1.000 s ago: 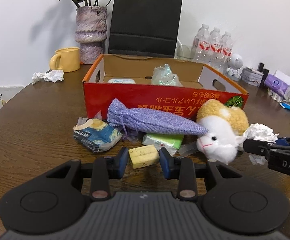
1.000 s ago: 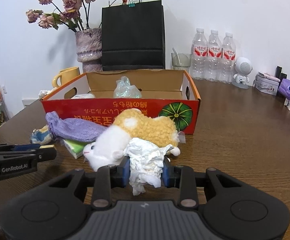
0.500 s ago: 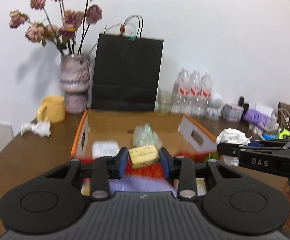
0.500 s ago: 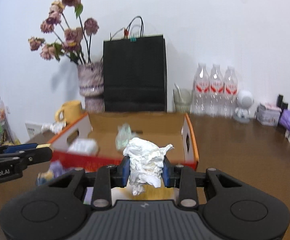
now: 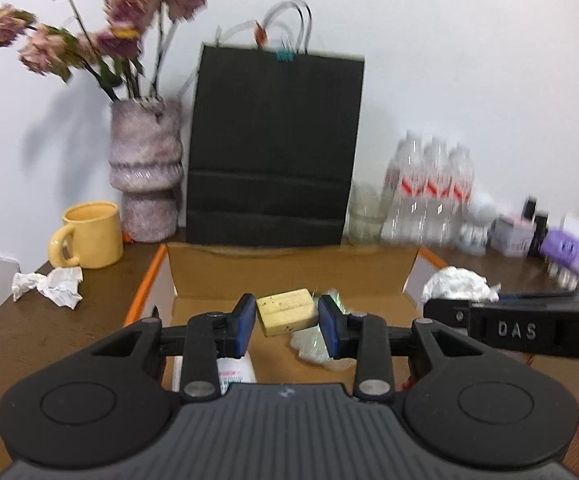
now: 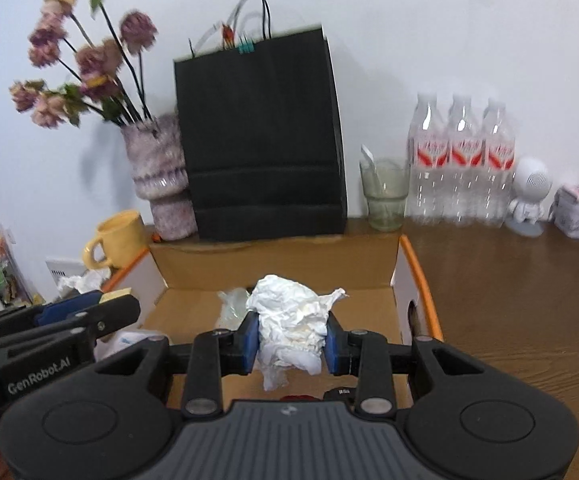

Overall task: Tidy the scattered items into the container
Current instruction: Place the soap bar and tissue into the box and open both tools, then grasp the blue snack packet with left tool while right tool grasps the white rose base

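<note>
Near the bottom centre of the left wrist view, the left gripper (image 5: 287, 322) is partly closed, and its blue pads press on both ends of a small yellow block (image 5: 287, 312). The block hangs above the open cardboard box (image 5: 289, 270), which fills the middle of the frame. Under it, on the box floor, lie a crumpled clear plastic wrapper (image 5: 313, 344) and a white packet (image 5: 235, 372), the packet mostly hidden by the left finger.

At the bottom centre of the right wrist view, the right gripper (image 6: 291, 340) is also partly closed and pinches a crumpled white tissue (image 6: 291, 320) between its pads. The tissue is also held over the inside of the box. At the lower left of this view the left gripper comes in from the side.

Behind the box, in the upper middle of both views, stand a black paper bag (image 5: 273, 148), a vase with dried flowers (image 5: 145, 168) and a yellow mug (image 5: 89, 236). Another crumpled paper (image 5: 49, 286) lies on the wooden table (image 6: 509, 300), at the left edge of the left wrist view.
</note>
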{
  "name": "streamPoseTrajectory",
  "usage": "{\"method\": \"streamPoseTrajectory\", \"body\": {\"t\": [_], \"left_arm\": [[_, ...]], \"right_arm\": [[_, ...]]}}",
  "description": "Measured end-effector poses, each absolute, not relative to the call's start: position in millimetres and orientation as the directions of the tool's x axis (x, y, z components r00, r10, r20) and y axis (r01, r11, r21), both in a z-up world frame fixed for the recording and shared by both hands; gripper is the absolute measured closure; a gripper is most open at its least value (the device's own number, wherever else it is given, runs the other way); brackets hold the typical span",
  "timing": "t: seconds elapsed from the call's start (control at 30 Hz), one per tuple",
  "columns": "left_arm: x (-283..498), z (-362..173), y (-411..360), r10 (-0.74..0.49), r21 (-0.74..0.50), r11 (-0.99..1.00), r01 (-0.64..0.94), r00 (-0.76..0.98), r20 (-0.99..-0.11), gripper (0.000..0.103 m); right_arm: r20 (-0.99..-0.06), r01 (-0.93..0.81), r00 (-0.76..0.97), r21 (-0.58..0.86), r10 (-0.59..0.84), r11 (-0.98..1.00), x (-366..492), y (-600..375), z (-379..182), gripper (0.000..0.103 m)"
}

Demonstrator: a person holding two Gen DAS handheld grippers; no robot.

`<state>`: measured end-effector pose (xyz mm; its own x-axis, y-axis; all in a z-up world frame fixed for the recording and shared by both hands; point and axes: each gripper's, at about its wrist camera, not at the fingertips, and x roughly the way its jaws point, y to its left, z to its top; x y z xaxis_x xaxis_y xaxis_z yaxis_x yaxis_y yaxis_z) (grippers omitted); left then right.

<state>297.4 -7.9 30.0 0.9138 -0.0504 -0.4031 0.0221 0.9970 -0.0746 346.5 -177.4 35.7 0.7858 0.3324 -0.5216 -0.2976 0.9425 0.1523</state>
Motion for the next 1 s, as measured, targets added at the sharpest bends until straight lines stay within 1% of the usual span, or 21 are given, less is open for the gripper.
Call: {"method": "streamPoseTrajectory", "body": {"t": [0.13, 0.17, 0.2, 0.23, 0.27, 0.3, 0.33, 0.37, 0.43, 0.47, 0.87, 1.0], "left_arm": [[308.8, 18.7, -7.1, -0.051, -0.064, 0.998, 0.026, 0.896, -0.441, 0.068], [310.5, 17.2, -6.6, -0.051, -0.065, 0.998, 0.025, 0.892, -0.449, 0.067], [311.8, 16.4, -6.0, -0.048, -0.067, 0.998, 0.019, 0.888, -0.457, 0.064], [312.5, 16.0, -5.7, -0.043, -0.066, 0.998, 0.014, 0.886, -0.462, 0.044], [311.9, 16.3, -5.0, -0.032, -0.065, 0.998, 0.002, 0.886, -0.462, 0.022], [310.1, 17.7, -4.3, -0.003, -0.057, 0.998, -0.025, 0.891, -0.453, 0.016], [308.8, 20.4, -4.0, 0.015, -0.049, 0.998, -0.041, 0.895, -0.446, 0.003], [307.2, 23.6, -3.3, 0.023, -0.043, 0.998, -0.047, 0.9, -0.435, 0.0], [304.1, 28.2, -1.4, 0.032, -0.038, 0.998, -0.052, 0.908, -0.418, 0.0], [303.3, 30.1, -0.7, 0.034, -0.037, 0.998, -0.054, 0.909, -0.416, 0.0], [300.5, 36.2, -0.9, 0.027, -0.047, 0.998, -0.051, 0.908, -0.418, 0.0], [291.2, 43.2, 2.0, 0.016, -0.055, 0.998, -0.042, 0.915, -0.404, 0.0]], "right_arm": [[-0.558, -0.293, 0.763, 0.151, 0.326, 0.944, 361.5, -175.0, 23.8, 0.071], [-0.561, -0.295, 0.762, 0.146, 0.325, 0.944, 362.1, -174.1, 22.9, 0.068], [-0.565, -0.298, 0.759, 0.139, 0.323, 0.944, 362.5, -172.9, 22.3, 0.063], [-0.569, -0.296, 0.759, 0.132, 0.317, 0.946, 362.5, -172.3, 22.1, 0.052], [-0.573, -0.293, 0.758, 0.128, 0.311, 0.948, 362.6, -172.3, 22.1, 0.031], [-0.577, -0.281, 0.76, 0.12, 0.297, 0.952, 362.7, -172.2, 22.6, 0.026], [-0.58, -0.26, 0.769, 0.102, 0.27, 0.96, 362.0, -172.6, 23.2, 0.017], [-0.58, -0.246, 0.774, 0.091, 0.253, 0.965, 361.5, -173.6, 24.3, 0.009], [-0.58, -0.242, 0.773, 0.102, 0.255, 0.965, 361.9, -177.7, 26.8, 0.002], [-0.58, -0.244, 0.771, 0.112, 0.263, 0.963, 361.9, -179.9, 28.0, 0.002], [-0.571, -0.256, 0.777, 0.097, 0.265, 0.962, 356.7, -180.0, 34.9, 0.002], [-0.546, -0.263, 0.791, 0.102, 0.275, 0.959, 345.1, -185.7, 44.0, 0.002]]}}
